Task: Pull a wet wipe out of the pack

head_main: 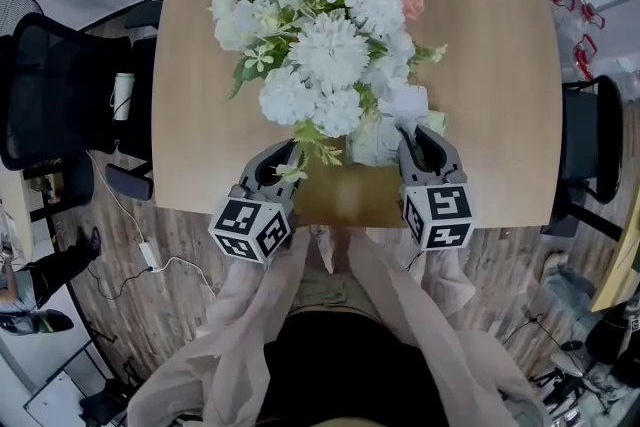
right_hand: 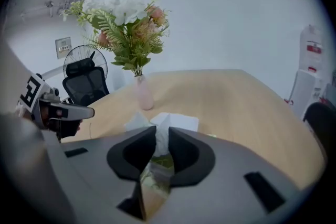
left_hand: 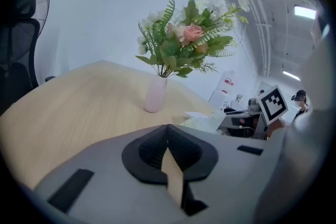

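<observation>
The wet wipe pack (head_main: pixel 378 140) lies on the wooden table (head_main: pixel 500 65) near its front edge, partly under the bouquet's leaves. A white wet wipe (right_hand: pixel 163 134) sticks up from the pack (right_hand: pixel 157 168), and my right gripper (right_hand: pixel 161 132) is shut on it, with both pads against the sheet. From the head view the right gripper (head_main: pixel 418 137) sits right over the pack. My left gripper (head_main: pixel 290 153) hovers left of the pack, jaws shut with nothing between them. The left gripper view shows the left gripper (left_hand: pixel 168 132) aimed across the table, the pack (left_hand: pixel 202 122) off to its right.
A large bouquet (head_main: pixel 325 35) in a pale pink vase (left_hand: pixel 156 94) stands mid-table just behind the pack. Black office chairs (head_main: pixel 55 90) flank the table, and a fan (right_hand: pixel 84 63) stands by the wall. Cables lie on the floor at left.
</observation>
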Motion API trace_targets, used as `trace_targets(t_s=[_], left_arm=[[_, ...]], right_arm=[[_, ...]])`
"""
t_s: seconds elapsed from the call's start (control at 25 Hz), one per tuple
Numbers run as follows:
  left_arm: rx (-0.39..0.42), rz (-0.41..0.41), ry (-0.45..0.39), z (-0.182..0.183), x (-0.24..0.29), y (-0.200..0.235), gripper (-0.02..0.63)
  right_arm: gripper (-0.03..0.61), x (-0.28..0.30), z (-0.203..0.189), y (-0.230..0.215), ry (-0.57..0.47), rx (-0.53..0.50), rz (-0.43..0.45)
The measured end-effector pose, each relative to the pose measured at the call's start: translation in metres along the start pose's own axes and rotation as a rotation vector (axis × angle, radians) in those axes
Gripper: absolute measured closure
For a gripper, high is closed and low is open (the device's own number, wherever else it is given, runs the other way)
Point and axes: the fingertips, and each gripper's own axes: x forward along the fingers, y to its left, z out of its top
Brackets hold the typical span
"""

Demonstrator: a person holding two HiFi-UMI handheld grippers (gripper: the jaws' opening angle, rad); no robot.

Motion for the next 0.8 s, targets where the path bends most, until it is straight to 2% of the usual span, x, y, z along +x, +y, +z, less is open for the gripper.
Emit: trace_targets(t_s=[0.32, 0.64, 0.8], left_arm=[[0.003, -0.004, -0.02, 0.003, -0.006, 0.0, 0.603], [0.007, -0.007, -0.036, 0.006, -0.011, 0.001, 0.603], [0.01, -0.011, -0.035, 0.005, -0.014, 0.001, 0.603]], right_arm=[[0.543, -0.004, 0.0, -0.001, -0.013, 0.005, -0.03], [0.555, -0.008, 0.003, 0.0, -0.05, 0.099, -0.017], [0.557, -0.011, 0.004, 0.002, -0.056, 0.09, -0.019]])
